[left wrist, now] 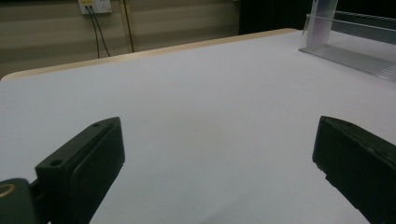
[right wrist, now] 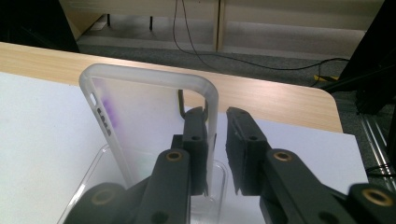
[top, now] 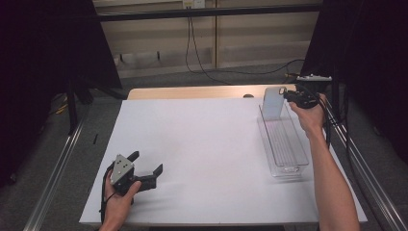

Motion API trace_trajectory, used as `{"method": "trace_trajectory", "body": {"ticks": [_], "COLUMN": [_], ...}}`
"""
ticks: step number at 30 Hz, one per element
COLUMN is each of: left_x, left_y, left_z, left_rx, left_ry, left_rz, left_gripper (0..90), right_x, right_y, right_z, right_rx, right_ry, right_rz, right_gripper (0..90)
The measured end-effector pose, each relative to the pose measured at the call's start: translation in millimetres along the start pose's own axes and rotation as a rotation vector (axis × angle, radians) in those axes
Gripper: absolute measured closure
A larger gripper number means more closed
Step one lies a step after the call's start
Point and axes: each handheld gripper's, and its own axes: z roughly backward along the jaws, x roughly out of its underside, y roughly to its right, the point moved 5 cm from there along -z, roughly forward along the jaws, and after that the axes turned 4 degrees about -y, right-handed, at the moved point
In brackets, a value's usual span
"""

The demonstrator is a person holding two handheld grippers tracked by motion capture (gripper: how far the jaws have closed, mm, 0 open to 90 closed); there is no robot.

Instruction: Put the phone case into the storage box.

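Note:
A clear, frosted phone case (top: 272, 102) stands upright at the far end of a long clear plastic tray (top: 288, 171) on the right of the white table top (top: 207, 144). My right gripper (top: 287, 95) is at the case's right edge. In the right gripper view the case (right wrist: 149, 116) has that edge between the jaws of my right gripper (right wrist: 216, 114). The left jaw lies against it and a narrow gap separates the right jaw from it. My left gripper (top: 146, 161) rests open near the table's front left corner, with nothing in my left gripper (left wrist: 217, 128).
The tray (left wrist: 355, 56) and the case (left wrist: 322, 18) appear far off at the upper right of the left gripper view. A wooden table edge (top: 192, 91) runs along the back. Cables (top: 197, 53) hang behind it, and dark curtains flank both sides.

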Motion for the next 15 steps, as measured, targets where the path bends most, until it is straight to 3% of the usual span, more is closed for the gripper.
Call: {"method": "trace_trajectory", "body": {"ticks": [15], "left_x": [-0.6], "left_y": [-0.1], "left_z": [0.6], "left_rx": [-0.005], "left_ry": [0.008], "left_rz": [0.009], "left_gripper": [2.4], "right_x": [3.3], "right_y": [0.5], "right_z": [4.5], "right_rx": [-0.012], "right_ry": [0.017], "right_rz": [-0.029], "right_gripper": [59.0]}}
